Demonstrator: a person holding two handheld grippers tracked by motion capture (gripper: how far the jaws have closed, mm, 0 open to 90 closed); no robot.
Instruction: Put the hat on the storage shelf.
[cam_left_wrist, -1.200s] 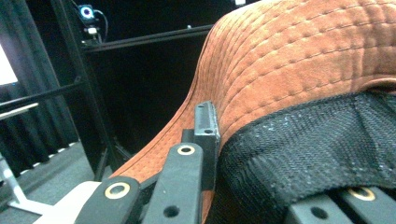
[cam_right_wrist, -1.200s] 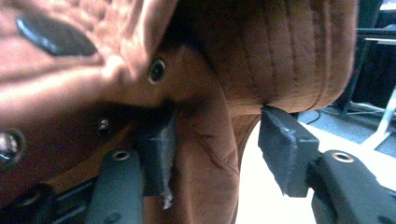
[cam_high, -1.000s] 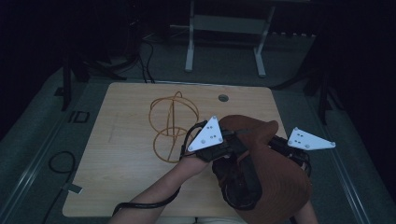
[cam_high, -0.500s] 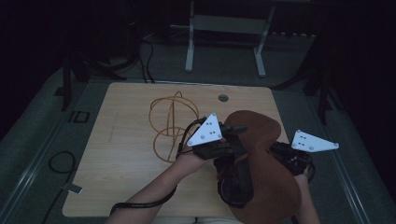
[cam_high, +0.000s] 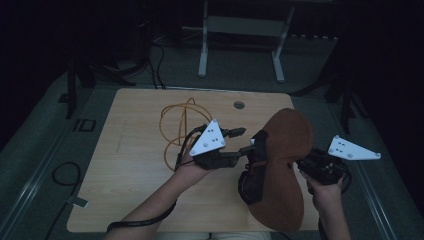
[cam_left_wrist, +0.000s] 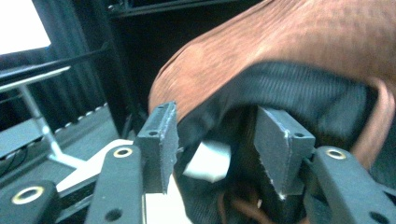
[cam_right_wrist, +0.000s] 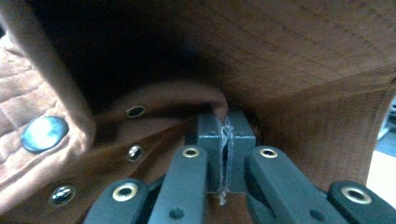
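High view: pale wooden worktop (cam_high: 130, 165) in a dark room; loose orange cable (cam_high: 177, 125) coiled near its far middle; brown jacket (cam_high: 282, 165) with black lining held up over the right half of the worktop, lower edge hanging toward the near edge; left gripper (cam_high: 240, 142) at the garment's left edge beside the lining, left hand (cam_high: 192, 167) behind it; right gripper (cam_high: 312, 167) at the garment's right edge, right hand (cam_high: 325, 187) below. Left gripper view: jaws spread, nothing pinched; black lining (cam_left_wrist: 299, 93) and a white label (cam_left_wrist: 208, 161) lying between and just beyond the pads, brown outer cloth arching above. Right gripper view: jaws pressed together on a fold of the brown cloth, a thin sliver of it caught between the pads; round metal snap (cam_right_wrist: 44, 133) and a row of small eyelets (cam_right_wrist: 135, 112) along the hem at left. Step in hand, as judged: garment held aloft by the right side, left side lining up for a second hold at the lined opening. Next move, as judged: left jaws forward over the lining edge, then closing on one layer only, well clear of the label, with the right hold kept firm.
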